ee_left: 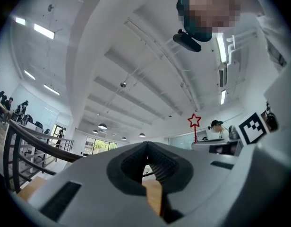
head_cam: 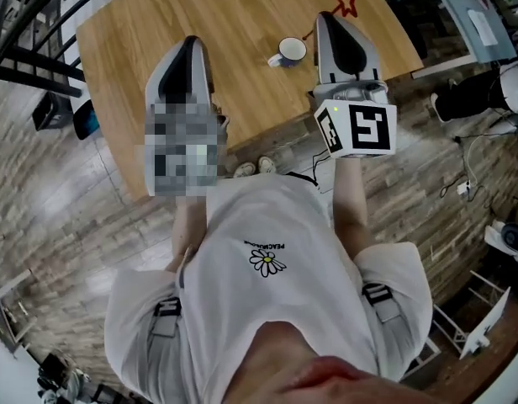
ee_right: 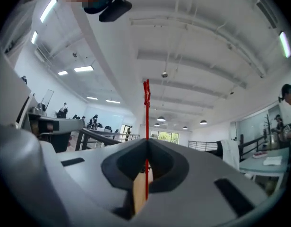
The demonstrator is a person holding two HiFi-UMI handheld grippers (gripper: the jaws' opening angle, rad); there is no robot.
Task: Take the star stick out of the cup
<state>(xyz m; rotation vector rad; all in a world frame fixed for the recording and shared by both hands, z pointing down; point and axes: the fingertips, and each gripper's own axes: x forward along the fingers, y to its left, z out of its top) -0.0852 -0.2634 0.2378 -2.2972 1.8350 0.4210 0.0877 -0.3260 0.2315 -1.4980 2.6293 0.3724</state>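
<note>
A white mug [head_cam: 291, 51] with a blue handle stands on the wooden table [head_cam: 158, 23]. My right gripper [head_cam: 325, 17] is just right of it, shut on the thin red star stick [head_cam: 346, 0]. The star end points away past the jaw tips, and the stick's lower end shows beside the mug, outside it. In the right gripper view the red stick [ee_right: 146, 108] runs straight up from between the closed jaws of that gripper [ee_right: 146, 144]. My left gripper [head_cam: 192, 42] hovers to the mug's left, its jaws closed and empty [ee_left: 146, 144]. The star [ee_left: 194, 121] also shows in the left gripper view.
The table's near edge runs below both grippers. A dark railing [head_cam: 23, 23] borders the left side. Chairs, cables and a person's dark shoe [head_cam: 461, 99] lie on the wood floor to the right. Shoes [head_cam: 255, 168] sit under the table edge.
</note>
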